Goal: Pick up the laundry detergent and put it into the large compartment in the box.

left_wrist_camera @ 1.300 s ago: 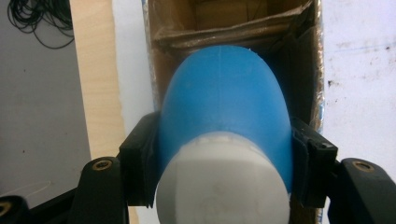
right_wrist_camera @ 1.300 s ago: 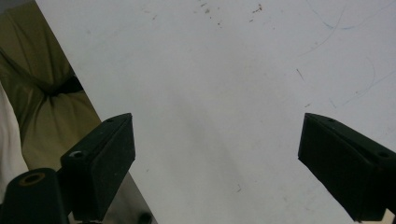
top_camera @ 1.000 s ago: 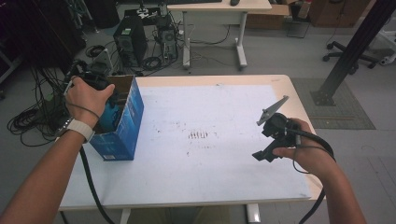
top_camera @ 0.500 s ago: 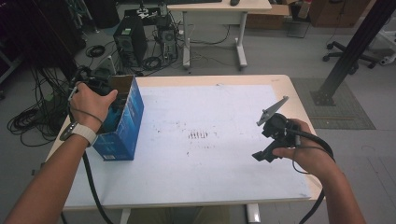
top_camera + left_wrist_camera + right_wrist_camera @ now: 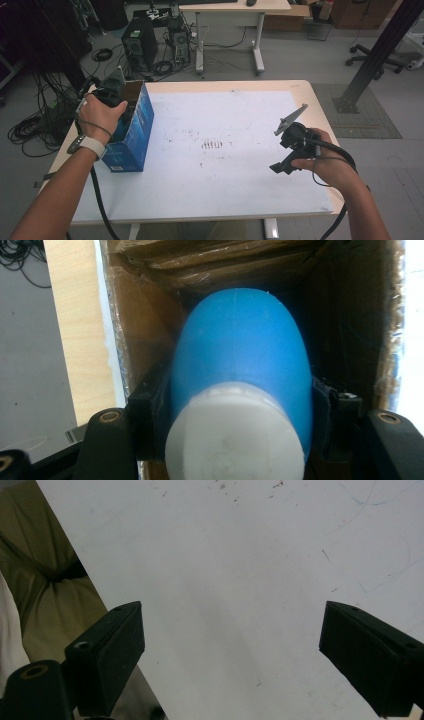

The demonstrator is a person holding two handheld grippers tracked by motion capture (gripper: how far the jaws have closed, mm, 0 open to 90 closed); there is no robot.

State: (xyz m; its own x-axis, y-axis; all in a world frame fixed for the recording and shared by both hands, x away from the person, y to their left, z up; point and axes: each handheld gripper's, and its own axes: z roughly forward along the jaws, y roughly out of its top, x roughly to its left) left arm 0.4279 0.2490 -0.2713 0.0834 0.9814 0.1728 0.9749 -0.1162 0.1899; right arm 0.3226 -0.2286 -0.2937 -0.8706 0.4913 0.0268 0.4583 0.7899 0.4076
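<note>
Left hand (image 5: 100, 112) lower, bottle (image 5: 240, 370) inside box (image 5: 135, 135).

The right gripper (image 5: 230, 655) looks down along its two black jaws, which rise from the bottom edge and stand wide apart with nothing between them. The left jaw sits low at the left, its flat inner pad turned toward the gap; the right jaw comes in at the far right edge. Behind them lies a white sheet (image 5: 240, 570) covering the table, marked with faint scratches, thin bluish lines and small dark specks toward the top and right. The sheet's edge runs on a slant down the left side. Beyond that edge is olive-green cloth (image 5: 45, 585), folded and creased, worn by the person.
</note>
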